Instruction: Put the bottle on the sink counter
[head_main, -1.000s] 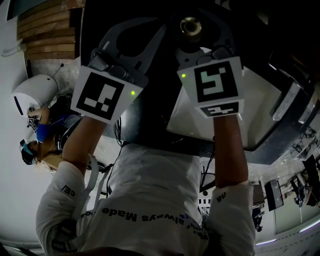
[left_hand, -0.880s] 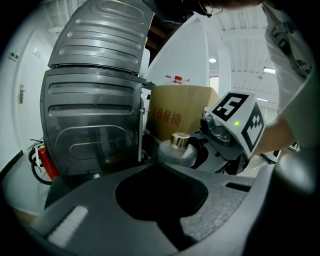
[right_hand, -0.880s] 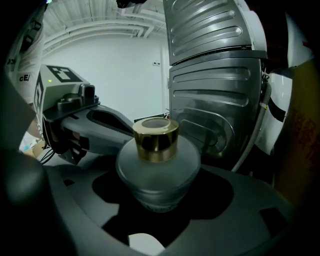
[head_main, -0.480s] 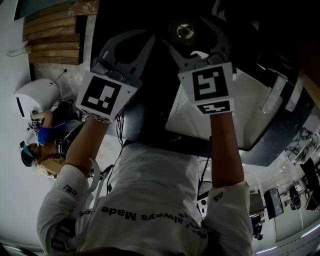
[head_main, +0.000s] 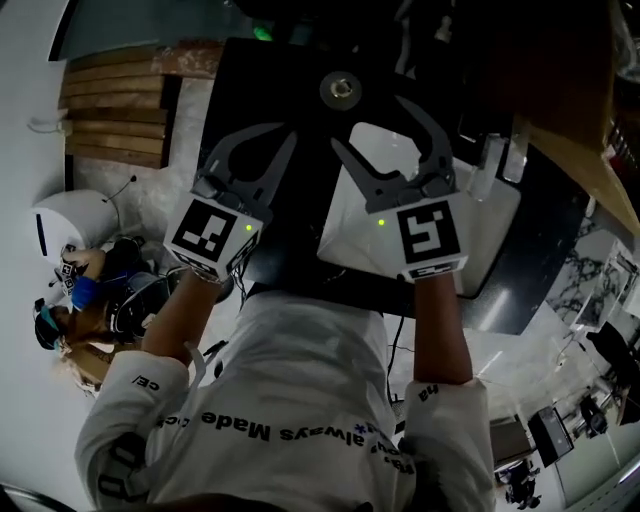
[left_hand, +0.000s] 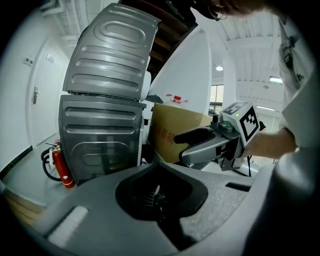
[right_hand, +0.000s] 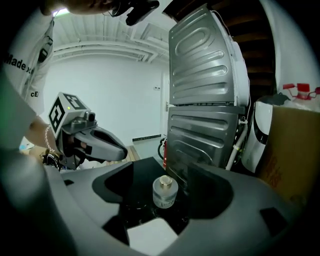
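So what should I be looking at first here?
A small glass bottle with a gold cap stands alone on the black counter, straight ahead of the right gripper's open jaws. Alongside, the left gripper is shut and empty, and a white sink lies under the right one.

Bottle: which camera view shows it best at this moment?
The right gripper view: the bottle stands upright on the dark counter, with its glass body and cap both clear. The head view shows only its round top from above. The left gripper view does not show it.
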